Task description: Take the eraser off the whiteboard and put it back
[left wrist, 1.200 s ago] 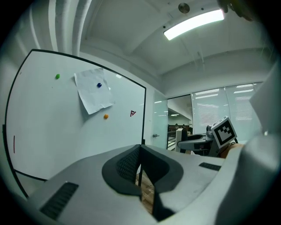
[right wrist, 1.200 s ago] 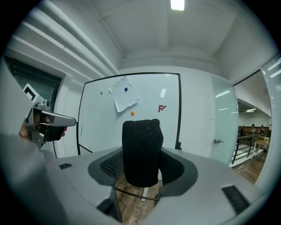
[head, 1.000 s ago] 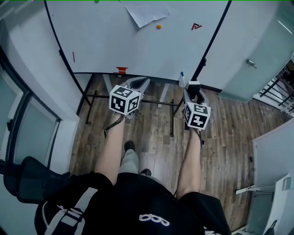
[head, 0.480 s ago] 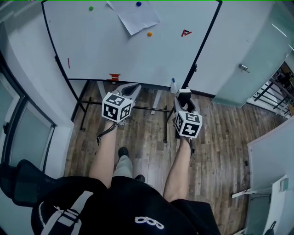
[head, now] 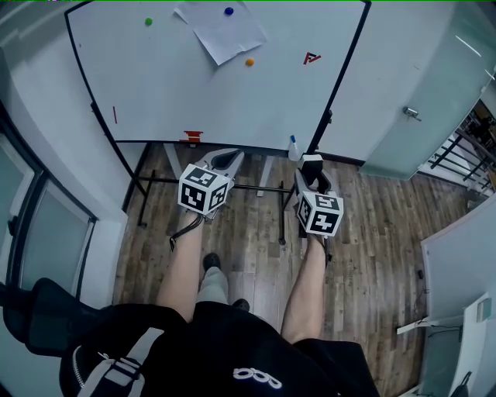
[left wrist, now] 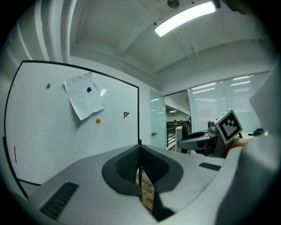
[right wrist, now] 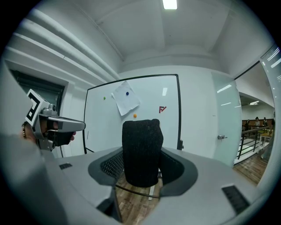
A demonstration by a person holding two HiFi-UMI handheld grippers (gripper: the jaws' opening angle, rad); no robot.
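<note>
My right gripper (head: 311,166) is clamped on the eraser (right wrist: 141,145). The black felt block stands upright between the two pads, its top rising above them. The eraser is off the whiteboard (head: 194,85), held out in the air in front of the board's lower right corner and clearly apart from its surface.

My left gripper (left wrist: 139,163) is closed with nothing in it; its dark pads meet in a thin seam. It sits level beside the right one, each pointing toward the board, with my bare forearms trailing back from them.

On the board, a sheet of paper (head: 221,35) hangs tilted under a blue magnet (head: 229,11), with an orange magnet (head: 249,62) just below the sheet and a green magnet (head: 148,22) off to the left. A small red mark (head: 311,57) sits toward the right edge. At the bottom edge I see a small red item (head: 191,137) and, near the right post, a spray bottle (head: 294,147). Below is a wooden floor (head: 372,209), and a door handle (head: 411,113) shows on the right.
</note>
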